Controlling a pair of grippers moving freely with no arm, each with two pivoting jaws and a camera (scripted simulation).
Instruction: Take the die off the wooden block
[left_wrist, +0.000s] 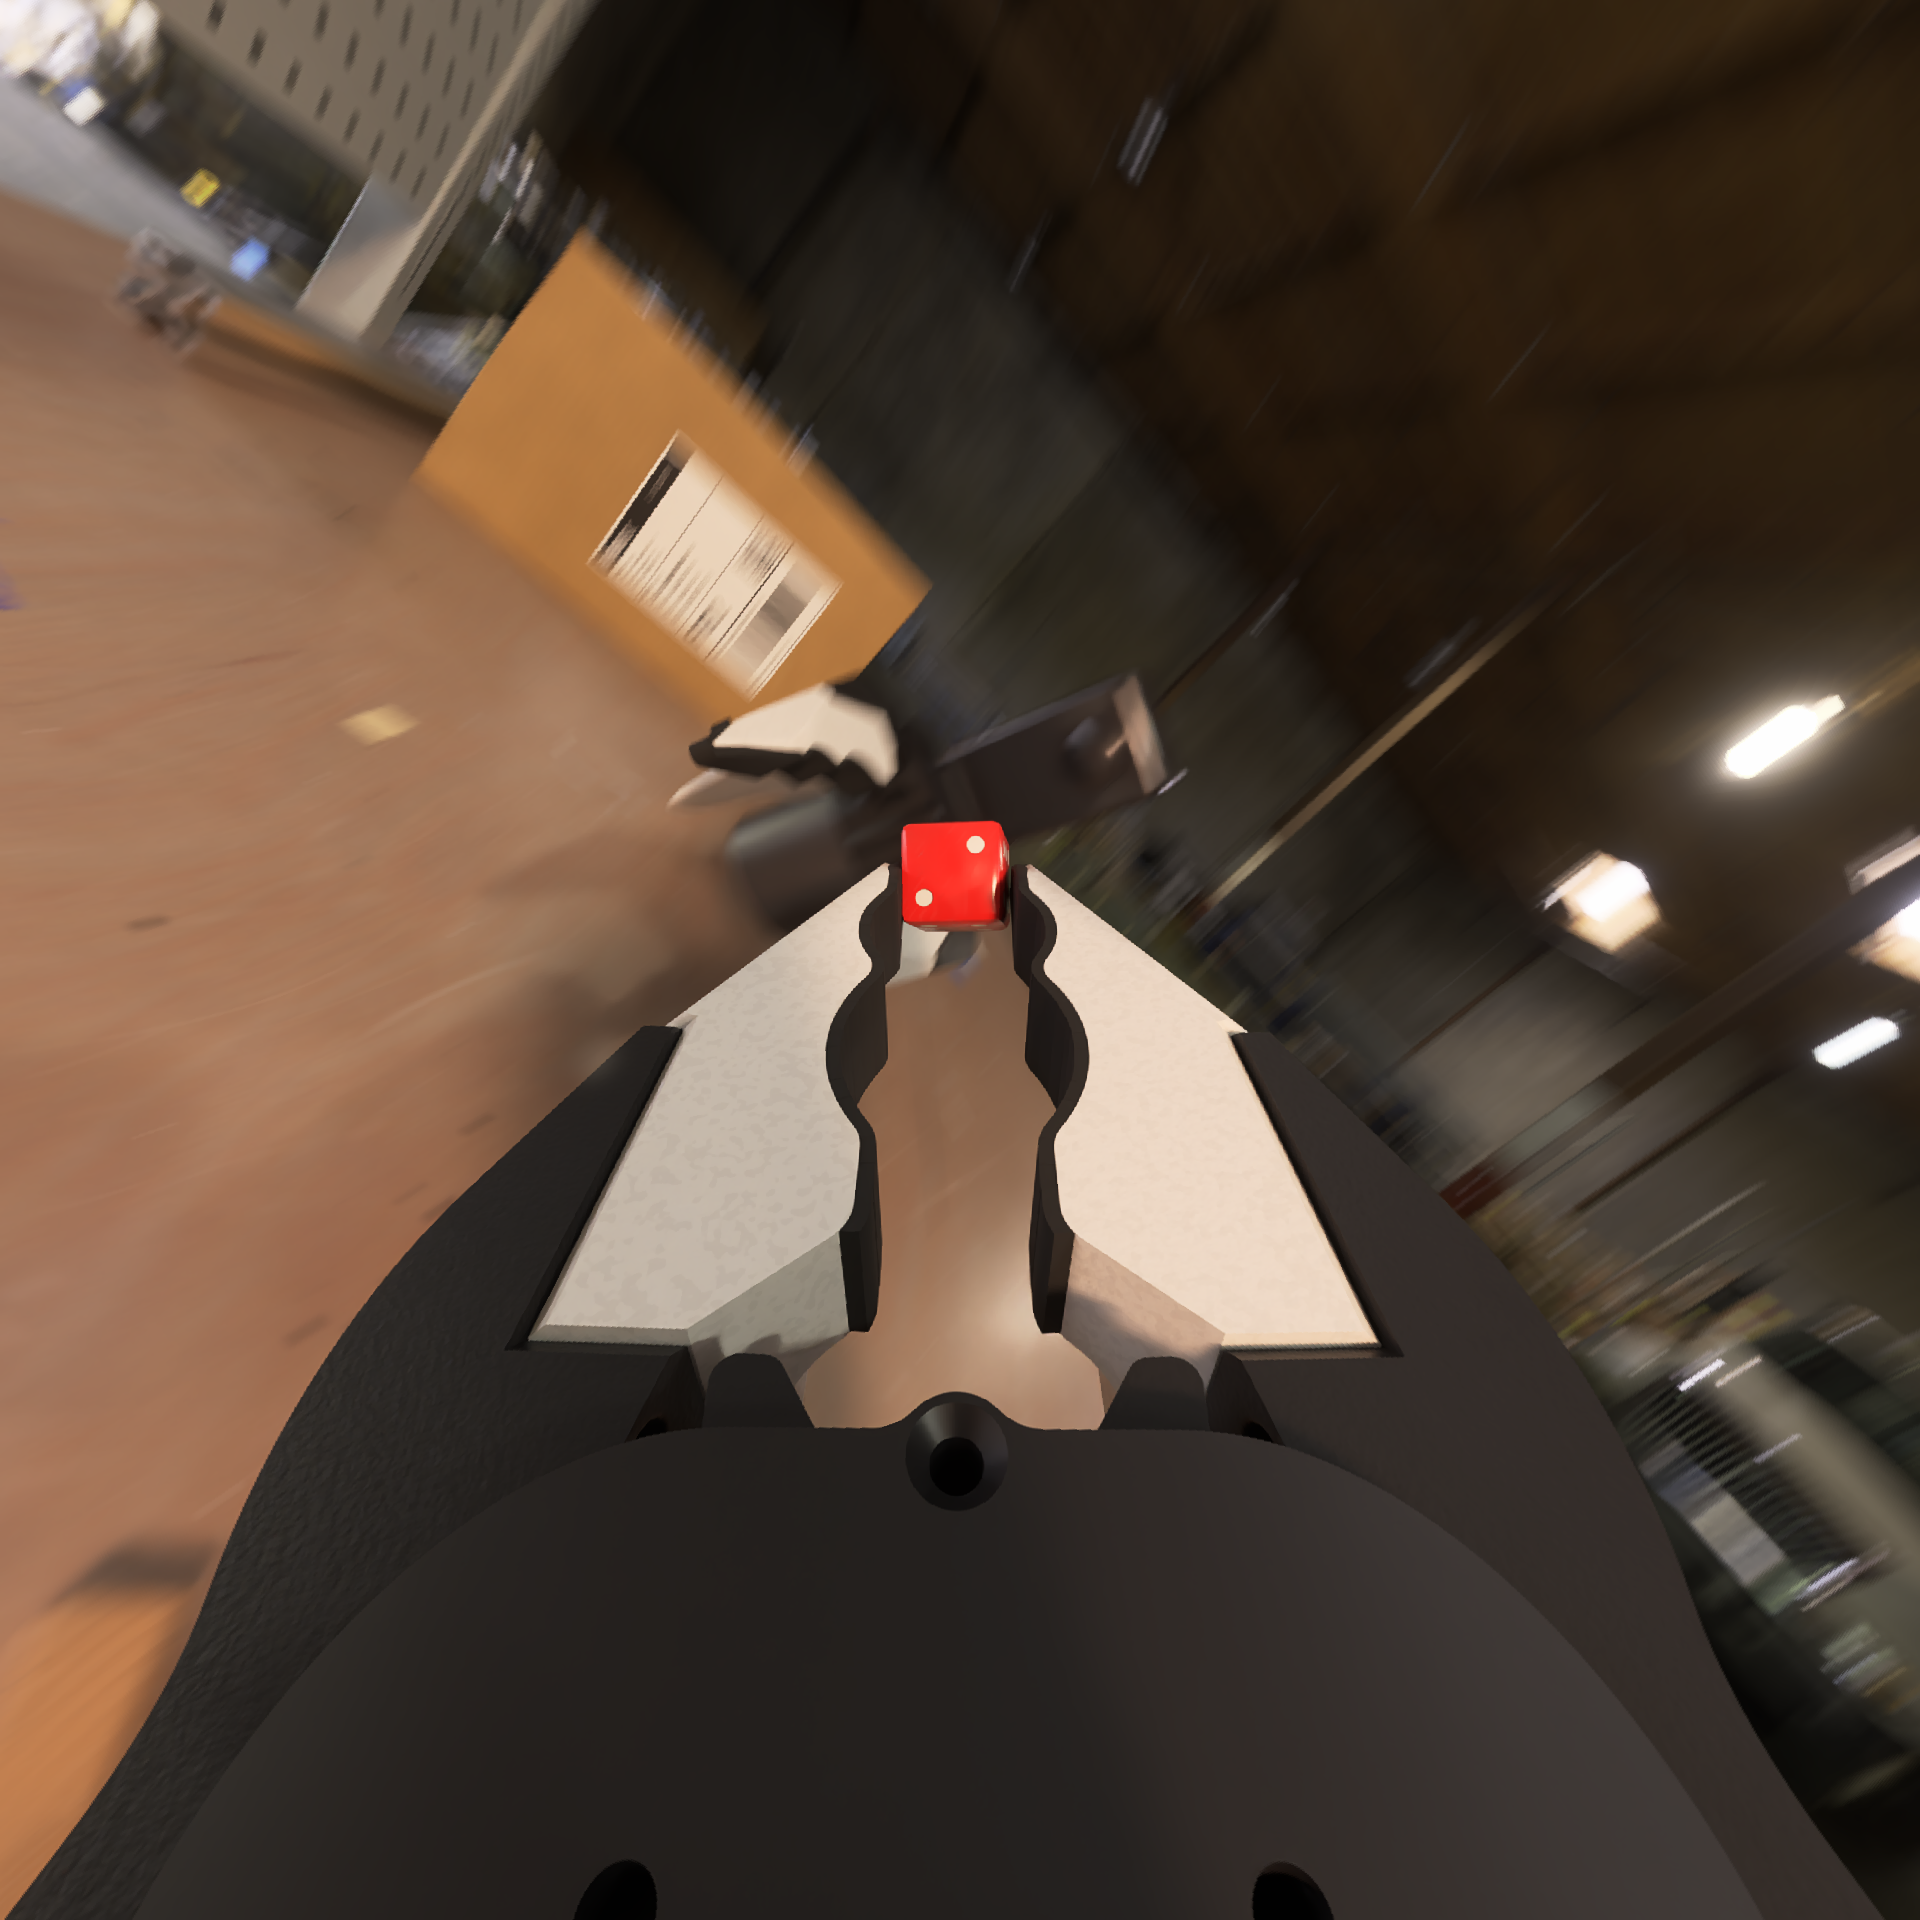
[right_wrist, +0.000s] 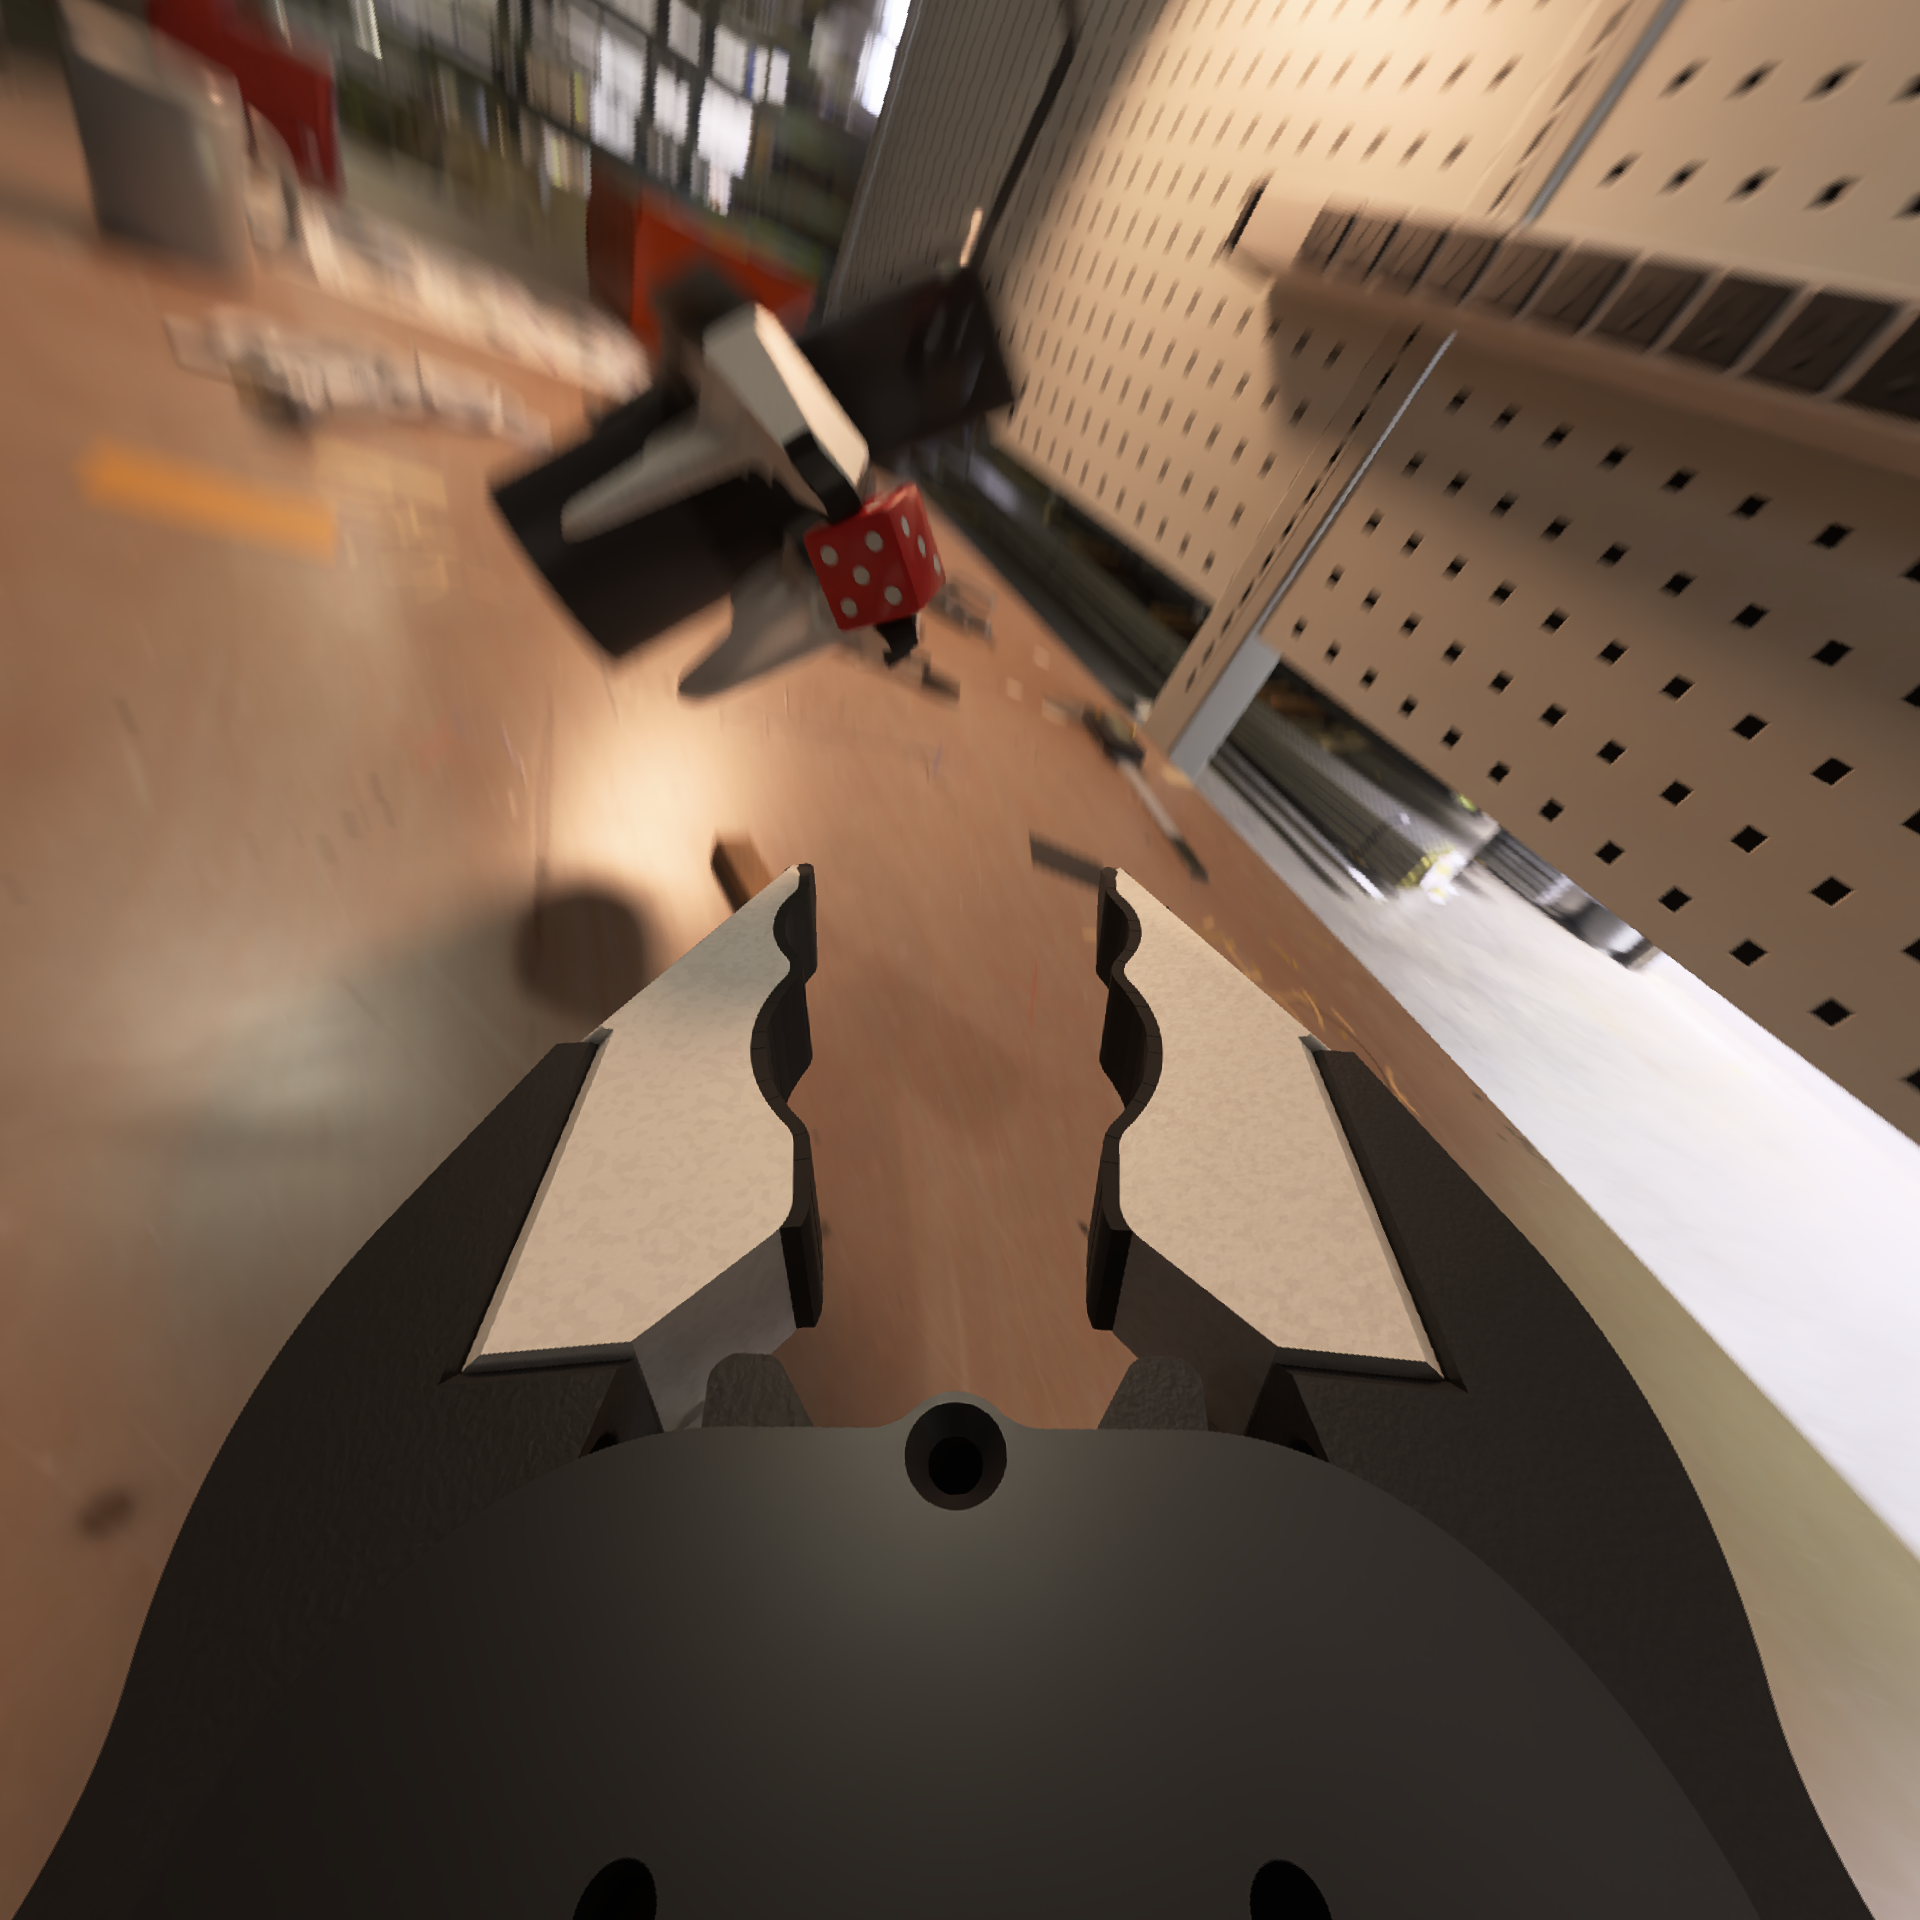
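Observation:
The red die (left_wrist: 954, 875) with white pips is pinched between the fingertips of my left gripper (left_wrist: 954, 888), which is shut on it. In the right wrist view the die (right_wrist: 876, 558) is held in the air above the wooden tabletop (right_wrist: 312, 831) by the left gripper's fingers (right_wrist: 790, 416). My right gripper (right_wrist: 956, 894) is open and empty, low over the table, apart from the die. A small dark-brown wooden piece (right_wrist: 740, 864) lies just beyond its left fingertip, partly hidden. The right gripper also shows beyond the die in the left wrist view (left_wrist: 707, 774).
An orange box (left_wrist: 582, 416) with a pale label stands on the table behind the grippers. A pegboard wall (right_wrist: 1558, 520) and a white ledge (right_wrist: 1558, 1091) run along the right. Small loose parts (right_wrist: 1132, 769) lie near the wall. Red boxes (right_wrist: 707, 260) stand far back.

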